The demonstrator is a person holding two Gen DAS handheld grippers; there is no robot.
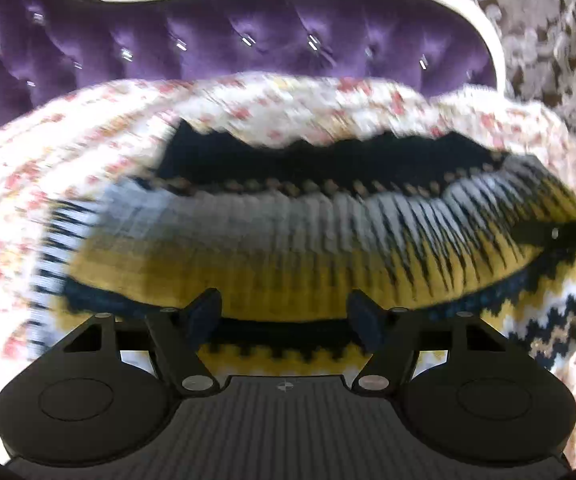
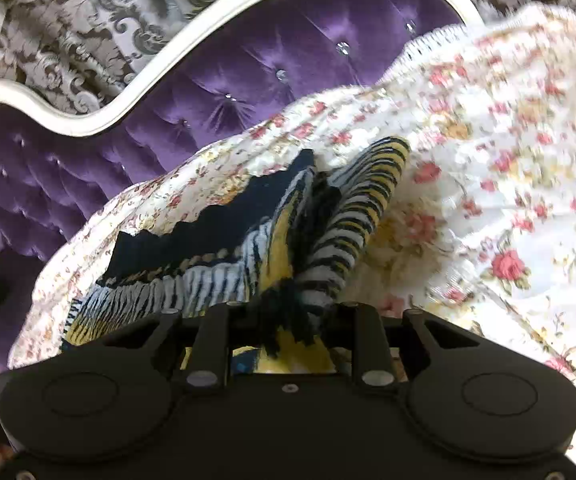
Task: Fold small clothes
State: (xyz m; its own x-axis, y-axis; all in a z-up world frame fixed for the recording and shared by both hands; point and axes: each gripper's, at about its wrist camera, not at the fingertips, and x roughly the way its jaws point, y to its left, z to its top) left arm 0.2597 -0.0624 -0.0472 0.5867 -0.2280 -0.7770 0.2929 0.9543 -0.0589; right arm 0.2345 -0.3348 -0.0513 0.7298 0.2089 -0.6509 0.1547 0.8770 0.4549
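Knit garment (image 1: 288,236), banded navy, grey-white and mustard with zigzag trim, lies on the floral bedspread (image 1: 12,184) in front of the purple tufted headboard (image 1: 208,48).

Right hand-held gripper (image 2: 288,316): closed on a bunched edge of the knit, which rises in a ridge from the jaws.

Left hand-held gripper (image 1: 284,312): jaws wide apart, nothing between them, poised just over the near mustard edge.

Long axis runs parallel to the headboard; navy band faces it, mustard band faces away.

Judgement: fold in progress. Best to close the left on the near edge level with the right's grip, then carry both together so the fold stays square. Left view is blurred.
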